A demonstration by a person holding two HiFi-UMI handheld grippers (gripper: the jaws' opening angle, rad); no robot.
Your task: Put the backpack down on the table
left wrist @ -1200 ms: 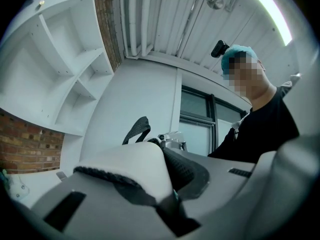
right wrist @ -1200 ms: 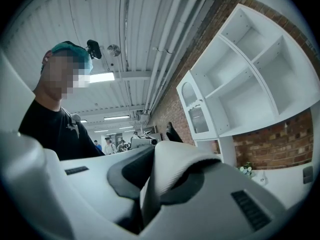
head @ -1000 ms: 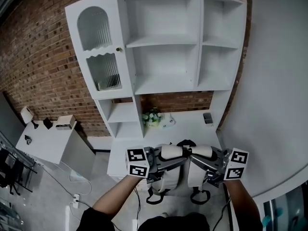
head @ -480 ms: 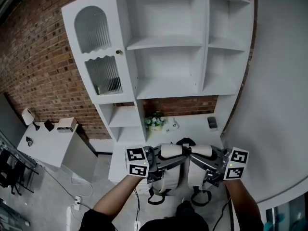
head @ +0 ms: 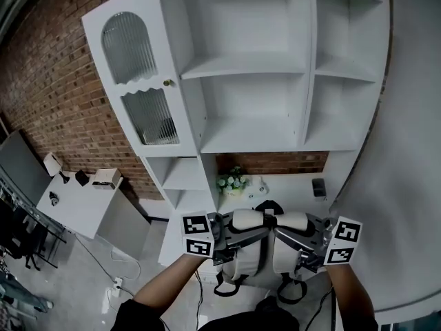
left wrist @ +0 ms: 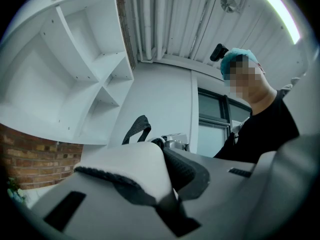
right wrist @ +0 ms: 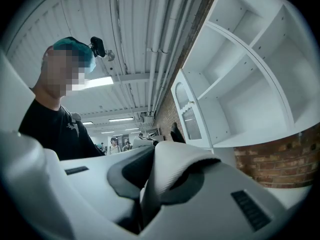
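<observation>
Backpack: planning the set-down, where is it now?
Head view, bottom centre: the white fabric backpack hangs between the left gripper and right gripper, before the white desk.

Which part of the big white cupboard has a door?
The upper left compartment of the white cupboard: a ribbed-glass door with an arched top and small brass knob closes it. All the others are open shelves.
</observation>
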